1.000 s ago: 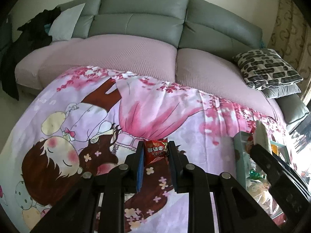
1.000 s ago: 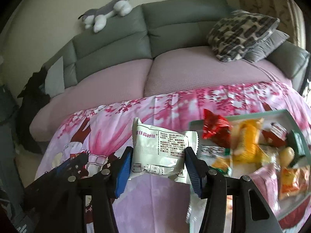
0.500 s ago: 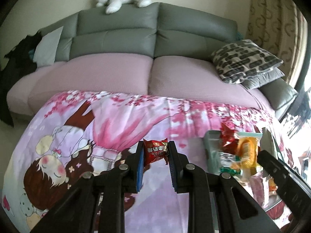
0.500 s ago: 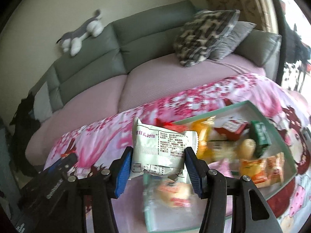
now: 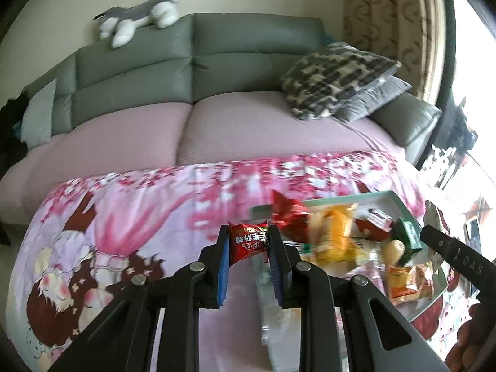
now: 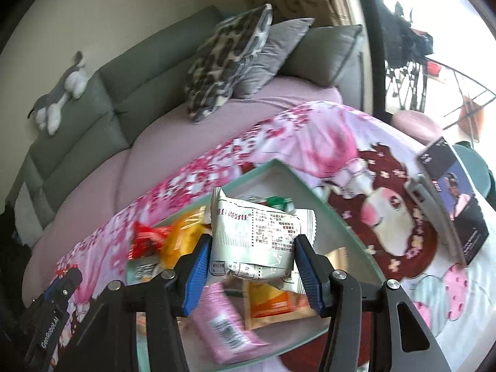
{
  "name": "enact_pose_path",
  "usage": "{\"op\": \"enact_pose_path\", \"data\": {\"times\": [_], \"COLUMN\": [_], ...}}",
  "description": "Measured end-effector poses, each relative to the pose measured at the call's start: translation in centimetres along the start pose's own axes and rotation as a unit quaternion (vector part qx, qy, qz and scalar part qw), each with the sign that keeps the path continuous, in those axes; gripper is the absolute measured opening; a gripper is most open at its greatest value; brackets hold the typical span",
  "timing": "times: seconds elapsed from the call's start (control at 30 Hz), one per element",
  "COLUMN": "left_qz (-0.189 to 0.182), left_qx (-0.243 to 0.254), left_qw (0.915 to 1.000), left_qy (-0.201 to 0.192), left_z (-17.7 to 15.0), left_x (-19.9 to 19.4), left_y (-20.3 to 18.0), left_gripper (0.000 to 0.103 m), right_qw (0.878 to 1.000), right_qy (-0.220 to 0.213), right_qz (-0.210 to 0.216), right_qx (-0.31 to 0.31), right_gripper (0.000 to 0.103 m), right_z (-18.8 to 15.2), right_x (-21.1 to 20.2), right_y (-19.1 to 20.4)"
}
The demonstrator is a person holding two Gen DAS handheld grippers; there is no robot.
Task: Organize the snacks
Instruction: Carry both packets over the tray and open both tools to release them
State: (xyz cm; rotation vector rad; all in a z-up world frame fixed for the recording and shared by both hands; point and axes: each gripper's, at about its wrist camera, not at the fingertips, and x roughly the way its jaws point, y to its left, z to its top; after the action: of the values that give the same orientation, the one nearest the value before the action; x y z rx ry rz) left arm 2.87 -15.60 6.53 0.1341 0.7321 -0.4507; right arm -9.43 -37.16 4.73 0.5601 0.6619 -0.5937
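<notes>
Crinkly foil-like red packet [image 5: 247, 241], rectangular tray [image 5: 393, 197]

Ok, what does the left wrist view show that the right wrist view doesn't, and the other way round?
Only the left wrist view: the left gripper shut on a small red packet, held at the near edge of the tray.

Only the right wrist view: the right gripper shut on a white packet above the tray, a pink packet inside it, and a dark box standing on the blanket.

Both: the snack-filled tray, the floral blanket, the grey sofa, the plush toy and the patterned pillow.
</notes>
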Motion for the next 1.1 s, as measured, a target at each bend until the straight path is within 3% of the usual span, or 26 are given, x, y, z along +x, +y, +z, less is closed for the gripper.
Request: {"op": "enact_pose_path", "data": {"times": [0.43, 1.1], "left_qz": [-0.036, -0.035], "left_qx": [0.074, 0.065], "left_qw": [0.9963, 0.9957], "left_qy": [0.023, 0.056], "left_z": [-1.0, -2.1], "left_x": [1.9, 4.8], "left_y": [-8.0, -7.6], "left_gripper": [0.024, 0.025], "right_qw": [1.000, 0.998], "right_qy": [0.015, 0.055], "right_qz": [-0.001, 0.004], "right_qx": [0.005, -0.037], "right_gripper": [0.057, 0.058], "right_z": [0.4, -1.0], "right_x": [1.0, 3.1], "right_y": [-2.1, 0.7]}}
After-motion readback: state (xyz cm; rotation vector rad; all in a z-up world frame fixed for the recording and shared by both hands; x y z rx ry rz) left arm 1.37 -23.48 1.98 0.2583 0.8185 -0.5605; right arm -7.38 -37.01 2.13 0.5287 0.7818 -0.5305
